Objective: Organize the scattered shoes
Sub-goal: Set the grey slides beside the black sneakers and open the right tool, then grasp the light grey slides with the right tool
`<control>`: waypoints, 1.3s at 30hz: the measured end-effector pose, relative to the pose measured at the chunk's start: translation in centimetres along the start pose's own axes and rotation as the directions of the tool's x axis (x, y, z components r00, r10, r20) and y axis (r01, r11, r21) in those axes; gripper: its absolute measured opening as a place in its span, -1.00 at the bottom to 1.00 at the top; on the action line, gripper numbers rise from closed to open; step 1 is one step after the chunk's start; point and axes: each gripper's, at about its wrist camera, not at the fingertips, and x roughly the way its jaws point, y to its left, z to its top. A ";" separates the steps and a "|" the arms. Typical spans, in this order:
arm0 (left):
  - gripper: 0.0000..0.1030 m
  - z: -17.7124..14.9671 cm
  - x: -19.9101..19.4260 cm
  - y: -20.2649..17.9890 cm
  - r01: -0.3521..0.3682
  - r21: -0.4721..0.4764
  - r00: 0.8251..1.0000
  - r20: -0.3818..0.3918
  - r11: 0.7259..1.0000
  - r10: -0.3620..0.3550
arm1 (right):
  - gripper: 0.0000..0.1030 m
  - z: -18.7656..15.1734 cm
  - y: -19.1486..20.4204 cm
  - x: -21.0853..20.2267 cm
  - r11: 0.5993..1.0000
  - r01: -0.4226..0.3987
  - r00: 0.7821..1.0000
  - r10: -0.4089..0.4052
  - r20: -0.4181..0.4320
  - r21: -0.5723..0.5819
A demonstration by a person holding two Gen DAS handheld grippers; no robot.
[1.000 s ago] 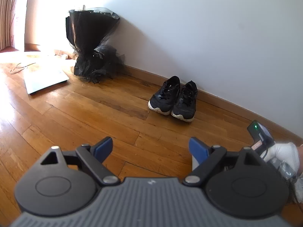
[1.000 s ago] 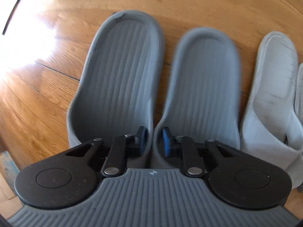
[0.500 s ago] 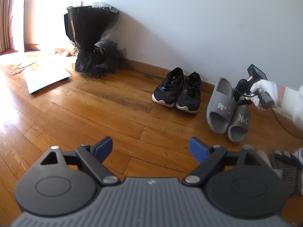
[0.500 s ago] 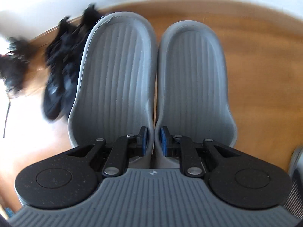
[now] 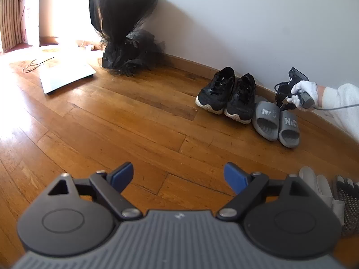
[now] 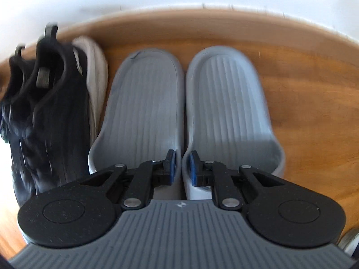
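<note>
Where the white wall meets the wooden floor (image 5: 139, 121), four shoes stand in a row: two black sneakers (image 5: 226, 97) and, touching them at their 3 o'clock side, two grey slippers (image 5: 276, 121). All four lie with their long axes running from the wall out into the room, heels near the skirting board, toes toward the left wrist camera at about 7 o'clock. The right tool (image 6: 181, 168) is nearly closed, its blue pads pinching the two inner side walls of the slippers together near the straps; in its own view the two ribbed footbeds (image 6: 148, 103) point away toward the wall at 12 o'clock, with one blurred sneaker (image 6: 44, 103) at 9 o'clock. Whether the slippers rest fully on the floor I cannot tell. Only the left wrist view shows the gloved hand (image 5: 304, 96) holding that tool from the right, one black bundle of wrapping (image 5: 122, 31) by the wall at 11 o'clock, one flat white board (image 5: 67, 76) and some pale and dark footwear (image 5: 329, 192) at the right edge. The left tool (image 5: 178, 177) hangs wide over bare floor, holding nothing.
</note>
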 end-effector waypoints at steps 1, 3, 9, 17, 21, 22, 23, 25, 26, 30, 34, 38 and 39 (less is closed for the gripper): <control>0.70 0.0 0.0 -0.1 0.003 0.002 1.000 -0.001 1.000 -0.003 | -1.00 0.5 0.2 0.0 1.000 -0.016 1.000 0.016 0.011 0.004; 0.70 0.2 -0.1 -0.2 0.009 0.008 1.000 0.000 1.000 -0.009 | -0.92 1.2 0.5 -0.1 0.997 -0.073 0.997 0.073 0.019 0.015; 0.70 0.3 -0.6 -0.9 0.031 0.027 0.999 0.009 0.999 -0.032 | 0.12 -0.5 -0.7 -4.2 0.989 -0.141 0.988 0.143 0.054 -0.040; 0.70 0.2 -0.8 -1.6 0.044 0.057 0.999 0.011 0.997 -0.044 | 0.66 -16.6 -9.3 -9.7 0.972 -0.099 0.991 0.076 -0.113 -0.212; 0.70 0.4 -0.8 -2.2 0.042 0.063 0.999 0.007 0.997 -0.043 | 0.66 -25.0 -15.1 -8.7 0.981 -0.058 0.973 0.014 -0.230 -0.183; 0.70 0.4 -0.9 -2.5 0.047 0.071 0.999 0.007 0.996 -0.048 | 0.66 -26.1 -16.2 -8.4 0.985 -0.066 0.970 0.027 -0.242 -0.157; 0.70 0.4 -1.1 -2.8 0.054 0.079 0.998 0.008 0.995 -0.054 | 0.66 -27.1 -17.3 -8.1 0.988 -0.075 0.967 0.039 -0.253 -0.132; 0.70 0.3 -1.4 -3.3 0.072 0.099 0.997 0.009 0.992 -0.073 | 0.66 -27.8 -18.3 -7.9 0.993 -0.094 0.967 0.073 -0.243 -0.075; 0.70 0.2 -1.7 -3.6 0.080 0.112 0.997 0.008 0.991 -0.082 | 0.66 -28.0 -18.7 -7.8 0.993 -0.104 0.968 0.091 -0.233 -0.047; 0.70 -0.3 -2.5 -4.3 0.099 0.153 0.995 0.012 0.983 -0.102 | 0.66 -29.0 -19.8 -9.6 0.987 -0.136 0.968 0.115 -0.224 -0.083; 0.71 -0.2 -2.4 -4.4 0.093 0.153 0.995 0.015 0.984 -0.096 | 0.67 -32.0 -18.7 -11.0 0.910 -0.188 0.964 0.098 -0.248 -0.369; 0.71 -0.1 -2.2 -4.5 0.093 0.156 0.995 0.011 0.983 -0.096 | 0.70 -36.3 -16.0 -10.6 0.669 -0.110 0.989 -0.004 -0.151 -0.735; 0.71 -0.2 -2.2 -4.5 0.094 0.157 0.995 0.008 0.983 -0.097 | 0.70 -37.8 -15.3 -10.3 0.547 -0.059 0.995 -0.039 -0.095 -0.835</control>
